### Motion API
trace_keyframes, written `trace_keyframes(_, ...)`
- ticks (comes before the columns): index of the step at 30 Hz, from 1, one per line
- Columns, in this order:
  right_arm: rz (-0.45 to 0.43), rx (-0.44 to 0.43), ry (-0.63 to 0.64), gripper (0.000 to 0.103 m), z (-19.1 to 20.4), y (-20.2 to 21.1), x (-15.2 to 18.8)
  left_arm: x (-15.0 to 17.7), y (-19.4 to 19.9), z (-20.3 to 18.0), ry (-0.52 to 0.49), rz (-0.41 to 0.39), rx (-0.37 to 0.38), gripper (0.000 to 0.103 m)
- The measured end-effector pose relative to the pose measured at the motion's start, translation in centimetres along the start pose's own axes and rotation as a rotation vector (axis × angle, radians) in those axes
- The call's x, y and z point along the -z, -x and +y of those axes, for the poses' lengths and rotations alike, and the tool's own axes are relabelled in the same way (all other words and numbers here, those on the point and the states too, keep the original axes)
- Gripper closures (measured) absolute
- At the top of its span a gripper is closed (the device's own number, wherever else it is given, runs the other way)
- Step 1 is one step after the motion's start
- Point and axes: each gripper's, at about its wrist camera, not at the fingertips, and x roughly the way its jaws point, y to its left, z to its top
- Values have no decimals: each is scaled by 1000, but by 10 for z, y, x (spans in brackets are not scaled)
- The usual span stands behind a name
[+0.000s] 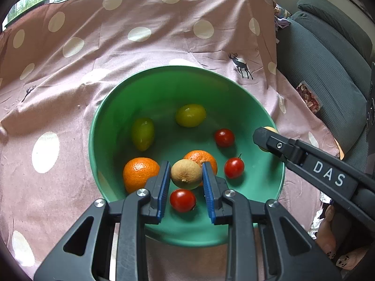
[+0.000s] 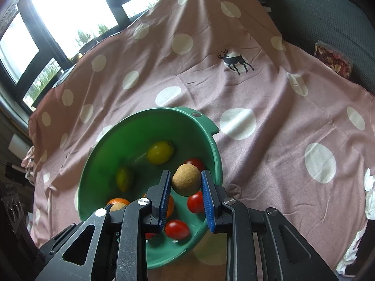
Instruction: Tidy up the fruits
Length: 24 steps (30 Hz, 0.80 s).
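Note:
A green bowl (image 1: 112, 121) (image 2: 93, 164) stands on a pink dotted cloth. Inside lie two yellow-green oval fruits (image 1: 143, 133) (image 1: 191, 115), two mandarins (image 1: 139, 172) (image 1: 199, 157) and three cherry tomatoes (image 1: 224, 137) (image 1: 234, 167) (image 1: 182, 200). My left gripper (image 1: 186, 175) is shut on a small tan round fruit (image 1: 186, 174) low inside the bowl. My right gripper (image 2: 185, 182) (image 1: 262, 138) is shut on a second tan round fruit (image 2: 186, 180), held just over the bowl's right rim. In the left wrist view that fruit (image 1: 271, 130) is mostly hidden behind the finger.
The pink cloth (image 1: 117, 46) with white dots and deer prints covers the whole surface. A grey-green cushioned seat (image 1: 328, 53) lies to the right, with a clear packet of dried food (image 1: 308, 98) on it. Windows stand behind. A person's foot (image 1: 332, 241) is at lower right.

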Motion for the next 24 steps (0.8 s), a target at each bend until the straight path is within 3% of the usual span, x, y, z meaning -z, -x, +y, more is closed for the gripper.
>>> trace_keyframes(2, 0, -2, -3, 76, 0, 0, 0, 0, 0, 0, 3, 0, 5, 74)
trace_keyframes(6, -1, -12, -4, 76, 0, 1, 0, 0, 2, -2, 7, 0, 47, 58)
trace_keyframes(10, 4, -15, -4, 75, 0, 1, 0, 0, 8, -6, -1, -14, 43, 43)
trace_keyframes(13, 4, -27, -5, 69, -1, 3, 0, 0, 16, -7, 3, -32, 58, 35)
trace_keyframes(17, -21, -29, 12, 56, 3, 9, 0, -2, 33, -8, -5, -82, 31, 15)
trace_keyframes(20, -64, -24, 28, 39, 7, 19, 0, -2, 45, -7, -16, -116, 8, 8)
trace_keyframes(21, -79, -21, 31, 37, 8, 22, 0, -2, 49, -6, -15, -127, -1, 3)
trace_keyframes(24, -108, -32, 38, 32, 10, 31, -1, -1, 59, -1, -9, -163, -11, 1)
